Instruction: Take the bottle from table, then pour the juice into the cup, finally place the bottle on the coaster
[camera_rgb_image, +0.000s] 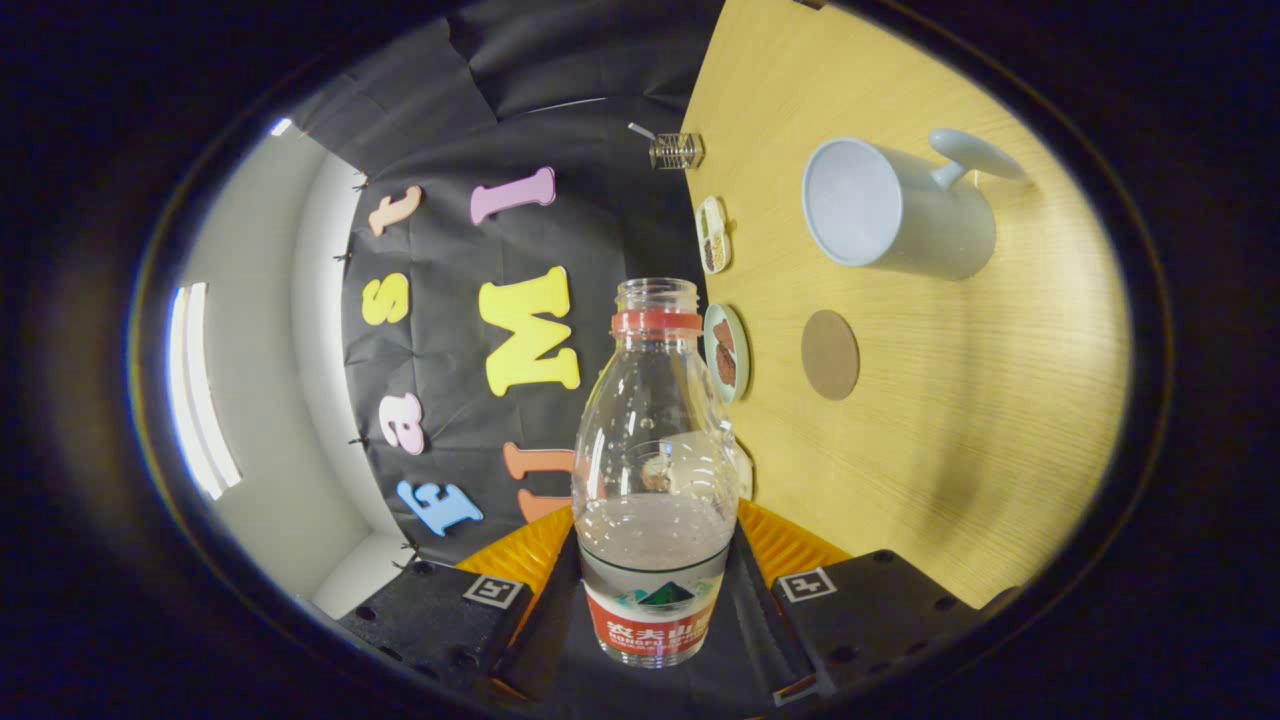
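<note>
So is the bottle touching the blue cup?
Apart. In the gripper view the bottle sits between the gripper's fingers, and bare wooden table shows between its open mouth and the blue cup beyond.

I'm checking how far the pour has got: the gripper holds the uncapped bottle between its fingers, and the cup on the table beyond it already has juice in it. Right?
Not quite. The gripper view shows the cup empty. The rest holds: the gripper grips the uncapped bottle between its fingers, cup on the table beyond.

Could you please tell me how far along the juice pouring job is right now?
Done: the gripper is shut on the bottle, lifted and tilted, uncapped. In hand: moving toward the cup, no stream visible. Left: pour, then set it on the coaster, which lies bare.
</note>
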